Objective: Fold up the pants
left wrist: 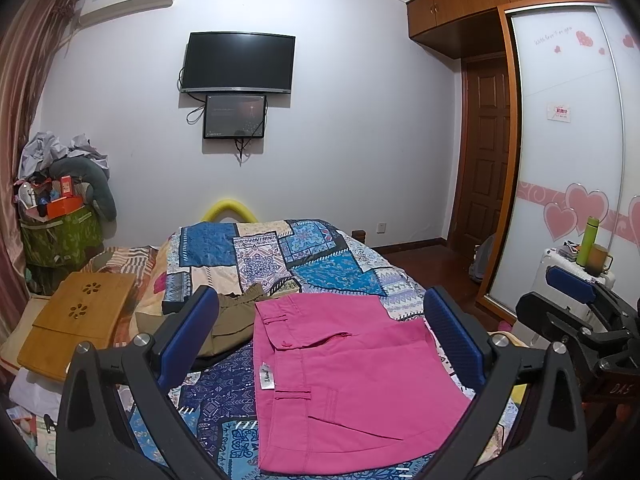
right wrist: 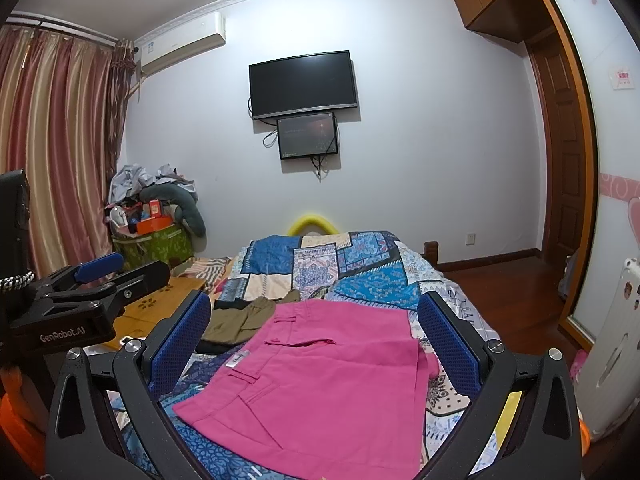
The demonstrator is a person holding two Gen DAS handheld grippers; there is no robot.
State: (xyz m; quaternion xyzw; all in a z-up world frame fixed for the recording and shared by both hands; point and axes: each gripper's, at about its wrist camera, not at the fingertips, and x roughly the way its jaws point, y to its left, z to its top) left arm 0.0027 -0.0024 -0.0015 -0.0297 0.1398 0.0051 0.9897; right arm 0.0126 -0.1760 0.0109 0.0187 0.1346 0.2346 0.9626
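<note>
**Both grippers held open above folded pink pants on the bed**

The pink pants (left wrist: 344, 376) lie folded into a flat, roughly square packet on the patchwork bedspread (left wrist: 280, 256), waistband and belt loops on the left side of the packet, a white label showing at the waistband edge. The lower layers peek out along the packet's right edge in the right wrist view (right wrist: 320, 384).

The left gripper (left wrist: 320, 340) is held above the near part of the bed, pointing forward across the pants toward the far wall. Its two blue-padded fingers (left wrist: 188, 332) stand wide apart, one to each side of the packet, and nothing is between them; they do not touch the cloth. The right gripper (right wrist: 316, 344) is held in much the same pose, level and pointing forward, its fingers (right wrist: 448, 344) also spread wide and holding nothing. The two grippers are side by side: the right one shows at the right edge of the left wrist view (left wrist: 576, 300), and the left one at the left edge of the right wrist view (right wrist: 100, 280).

Just beyond the packet's far left corner lies an olive-brown garment (left wrist: 232, 316), rumpled, touching or nearly touching the pants. A wooden lap tray (left wrist: 80, 320) sits on the left side of the bed. On the far wall hangs a dark television (left wrist: 238, 62) with a smaller screen (left wrist: 235, 116) under it.
</note>
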